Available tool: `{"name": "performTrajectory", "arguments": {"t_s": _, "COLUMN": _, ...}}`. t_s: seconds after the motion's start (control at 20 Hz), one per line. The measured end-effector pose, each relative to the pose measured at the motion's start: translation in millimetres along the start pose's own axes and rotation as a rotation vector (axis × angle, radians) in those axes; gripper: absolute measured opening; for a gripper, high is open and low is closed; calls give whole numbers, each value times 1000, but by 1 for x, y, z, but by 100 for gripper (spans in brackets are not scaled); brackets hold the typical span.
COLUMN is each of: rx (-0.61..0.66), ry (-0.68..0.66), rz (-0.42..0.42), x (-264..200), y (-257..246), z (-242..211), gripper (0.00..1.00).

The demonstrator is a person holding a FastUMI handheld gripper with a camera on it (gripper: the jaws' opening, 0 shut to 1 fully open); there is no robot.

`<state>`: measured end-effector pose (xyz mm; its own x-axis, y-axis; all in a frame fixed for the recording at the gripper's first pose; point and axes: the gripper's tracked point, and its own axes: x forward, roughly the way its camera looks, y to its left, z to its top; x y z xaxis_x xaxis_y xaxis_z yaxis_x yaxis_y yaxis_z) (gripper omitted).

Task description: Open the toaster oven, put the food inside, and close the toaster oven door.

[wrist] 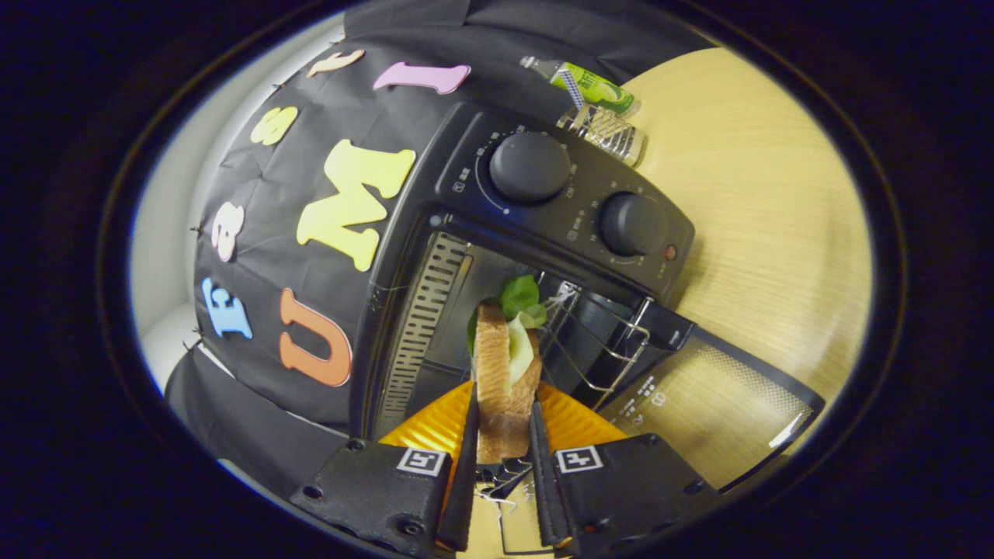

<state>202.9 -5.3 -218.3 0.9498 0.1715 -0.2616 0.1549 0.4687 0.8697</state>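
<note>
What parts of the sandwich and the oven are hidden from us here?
- Sandwich bottom: hidden between the gripper fingers clamping it.
- Toaster oven rack: its near part sits behind the sandwich.
- Dial markings: too small to read.
- Bottles: partly behind the oven's top.

Gripper (503, 435) closed on sandwich (501, 380), both fingers pressing its sides; sandwich sticks out ahead of the fingers, lettuce tip leading. View is rolled, so oven appears tilted.

Toaster oven (497, 256) door (714, 404) is dropped open, cavity mouth is just ahead of the sandwich. Clear gap in the cavity straight beyond the sandwich tip.

Obstacles:
- wire rack (598, 341) inside the cavity, close beside the sandwich on the door side.
- slotted inner wall (419, 318) on the other side, near.
- control panel w/ two knobs (530, 167) borders the opening beyond the rack.
- open door juts over the table (761, 217).

Bottle (598, 105) lies beyond the oven, well apart.
</note>
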Motion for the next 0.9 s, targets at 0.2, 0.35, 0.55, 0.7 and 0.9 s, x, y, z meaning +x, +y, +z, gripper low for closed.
{"name": "performTrajectory", "arguments": {"t_s": 0.2, "rx": -96, "ry": 17, "rz": -27, "x": 22, "y": 3, "z": 1, "gripper": 39}}
{"name": "performTrajectory", "arguments": {"t_s": 0.35, "rx": -224, "ry": 11, "rz": -67, "x": 33, "y": 7, "z": -1, "gripper": 42}}
{"name": "performTrajectory", "arguments": {"t_s": 0.55, "rx": -389, "ry": 70, "rz": -97, "x": 42, "y": 7, "z": -12, "gripper": 49}}
{"name": "performTrajectory", "arguments": {"t_s": 0.7, "rx": -500, "ry": 89, "rz": -122, "x": 42, "y": 9, "z": -14, "gripper": 62}}
{"name": "performTrajectory", "arguments": {"t_s": 0.9, "rx": -786, "ry": 114, "rz": -210, "x": 46, "y": 3, "z": -26, "gripper": 88}}
